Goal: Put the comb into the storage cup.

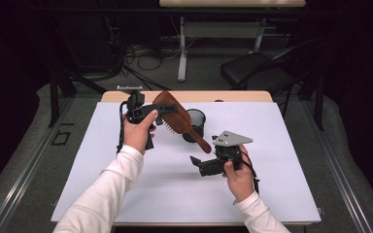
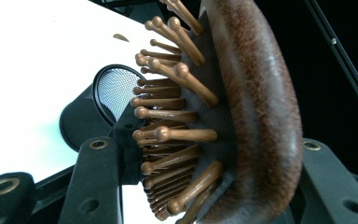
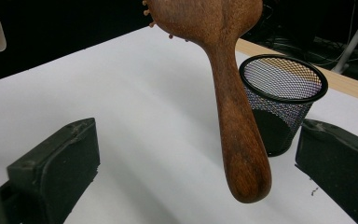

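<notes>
The left tongs (image 1: 156,112) pinch the head of a reddish-brown wooden paddle hairbrush (image 1: 177,119) with round-tipped wooden bristles, one jaw against the smooth back and the other in among the bristles on the other side (the left gripper view shows this grip up close). The brush hangs in the air above the desk, its handle slanting down towards the right tongs (image 1: 194,161), which stand spread wide with nothing between them; in the right gripper view the handle's rounded end hangs just ahead of the two parted jaws. Gripping the head leaves the whole handle free, which looks like a set-up for passing the brush across to the other hand, or for lowering it handle-first into the black wire-mesh cup (image 1: 194,124) standing upright just behind it. The cup rests on a white sheet (image 1: 126,184) that covers most of the pale wooden desk (image 1: 238,96), whose bare far edge shows beyond it. The room around is dim, with grey floor, a tangle of cables, a black chair (image 1: 257,73) and a second light table (image 1: 223,14) farther back.
</notes>
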The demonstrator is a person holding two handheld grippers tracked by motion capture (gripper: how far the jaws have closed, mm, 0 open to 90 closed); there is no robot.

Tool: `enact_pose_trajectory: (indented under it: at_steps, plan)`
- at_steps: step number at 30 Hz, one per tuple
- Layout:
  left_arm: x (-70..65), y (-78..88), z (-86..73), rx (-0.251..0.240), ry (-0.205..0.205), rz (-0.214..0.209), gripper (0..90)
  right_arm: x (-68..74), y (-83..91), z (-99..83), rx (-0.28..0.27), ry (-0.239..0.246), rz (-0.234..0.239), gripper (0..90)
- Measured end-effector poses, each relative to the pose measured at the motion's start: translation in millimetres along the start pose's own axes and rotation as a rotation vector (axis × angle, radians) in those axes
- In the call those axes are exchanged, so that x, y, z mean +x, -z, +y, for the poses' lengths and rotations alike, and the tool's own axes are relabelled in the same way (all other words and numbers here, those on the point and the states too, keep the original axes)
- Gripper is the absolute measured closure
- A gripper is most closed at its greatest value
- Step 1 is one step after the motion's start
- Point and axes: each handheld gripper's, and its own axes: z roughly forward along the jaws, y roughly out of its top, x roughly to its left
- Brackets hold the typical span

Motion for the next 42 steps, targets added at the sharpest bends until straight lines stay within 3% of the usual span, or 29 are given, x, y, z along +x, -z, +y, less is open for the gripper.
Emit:
enact_pose_trajectory:
  at_steps: [5, 14, 23, 42]
  plan:
    - [-0.6, -1.1, 4.2, -0.01, -0.009, 0.018, 49.0, -2.0, 0.8, 0.2, 0.005, -0.003, -0.001, 0.0]
    - [-0.6, -3.6, 13.0, -0.028, 0.017, 0.035, 49.0, -4.6, 1.8, 0.0, 0.012, -0.013, -0.001, 0.0]
    - [-3.2, -5.5, 25.6, -0.063, -0.008, 0.081, 48.9, -8.0, 2.7, -0.2, 0.012, -0.02, -0.002, 0.0]
    - [-5.2, -4.2, 46.5, -0.131, -0.002, 0.126, 49.0, -14.1, 4.0, -1.6, 0.021, -0.032, -0.013, 0.0]
